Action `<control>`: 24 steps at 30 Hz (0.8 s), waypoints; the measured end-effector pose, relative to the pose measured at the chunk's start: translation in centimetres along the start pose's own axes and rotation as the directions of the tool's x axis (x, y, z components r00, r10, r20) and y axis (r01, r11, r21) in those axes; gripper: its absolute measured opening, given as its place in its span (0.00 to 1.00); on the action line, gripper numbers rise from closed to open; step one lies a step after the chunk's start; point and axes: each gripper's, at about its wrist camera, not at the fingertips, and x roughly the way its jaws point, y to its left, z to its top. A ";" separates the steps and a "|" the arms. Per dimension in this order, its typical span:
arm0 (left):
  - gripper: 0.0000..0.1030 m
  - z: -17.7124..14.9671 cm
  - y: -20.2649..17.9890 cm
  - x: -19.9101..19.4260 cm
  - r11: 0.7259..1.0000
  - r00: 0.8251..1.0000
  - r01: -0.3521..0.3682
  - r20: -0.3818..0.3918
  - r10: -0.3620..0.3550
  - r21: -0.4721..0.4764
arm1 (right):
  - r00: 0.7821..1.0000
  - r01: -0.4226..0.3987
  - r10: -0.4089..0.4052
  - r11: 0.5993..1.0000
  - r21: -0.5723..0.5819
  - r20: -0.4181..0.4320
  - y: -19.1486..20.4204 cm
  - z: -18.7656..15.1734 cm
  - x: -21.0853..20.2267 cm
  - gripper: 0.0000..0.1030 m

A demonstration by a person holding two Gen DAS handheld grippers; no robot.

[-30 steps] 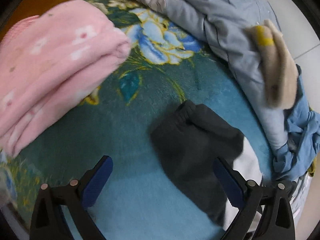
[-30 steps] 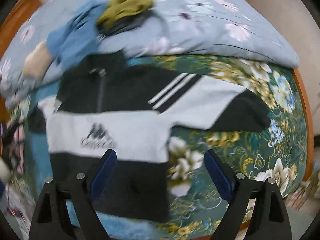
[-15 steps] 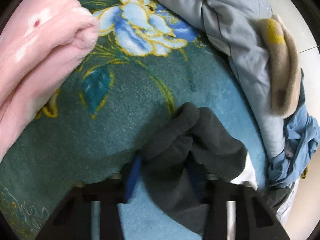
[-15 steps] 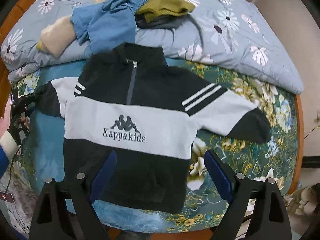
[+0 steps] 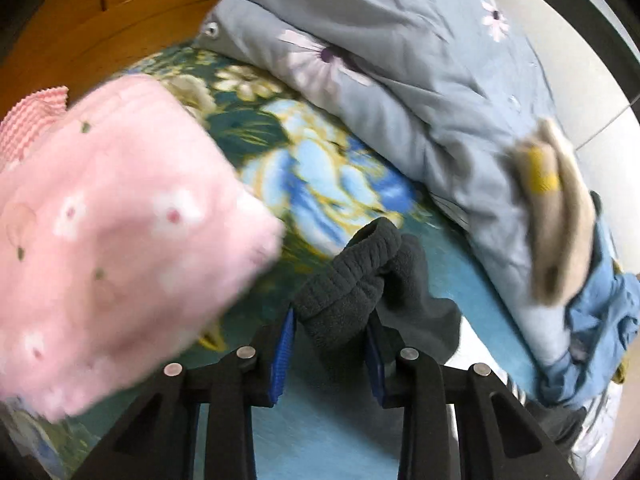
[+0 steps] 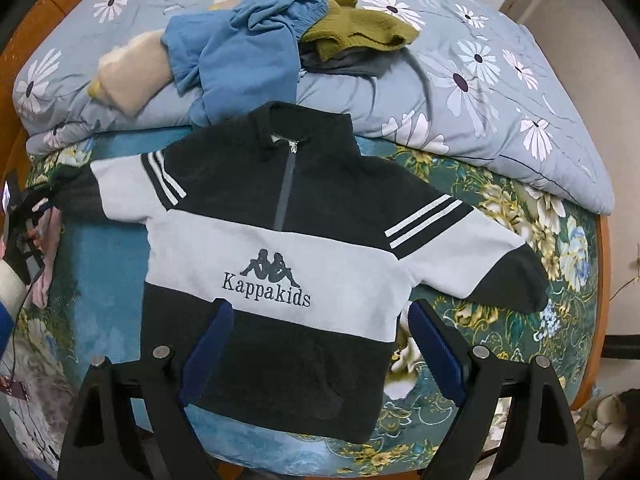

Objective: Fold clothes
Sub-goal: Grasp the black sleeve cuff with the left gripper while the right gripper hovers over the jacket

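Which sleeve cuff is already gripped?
The cuff in the left gripper, raised off the blanket. The other cuff lies flat, untouched; the right gripper is open over the hem.

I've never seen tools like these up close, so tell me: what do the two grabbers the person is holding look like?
Both look alike. The left gripper has two black plastic fingers with angular, strut-like frames, round silver pins at the joints, and flat blue pads on the inner faces. The right gripper has the same black frame, silver pins and blue pads. No markings show on either one.
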 end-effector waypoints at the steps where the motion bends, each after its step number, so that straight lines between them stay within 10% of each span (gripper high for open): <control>1: 0.33 0.0 -0.3 -0.3 1.000 1.000 0.004 0.004 -0.004 0.008 | 1.000 -0.002 0.002 1.000 0.012 0.002 -0.2 0.0 0.1 0.87; 11: 0.33 -1.1 -6.3 -6.8 0.978 0.989 0.102 0.091 -0.120 0.180 | 0.998 -0.062 0.058 0.989 0.133 0.034 -2.2 -0.2 1.2 0.87; 17: 0.33 -5.6 -15.5 -13.8 0.899 0.949 0.224 0.125 -0.289 0.377 | 0.992 -0.125 0.118 0.978 0.169 0.050 -3.8 -1.7 2.3 0.87; 24: 0.33 -14.9 -27.7 -16.4 0.781 0.901 0.381 -0.008 -0.434 0.494 | 0.981 -0.193 0.182 0.949 0.247 0.069 -8.5 -4.6 3.8 0.87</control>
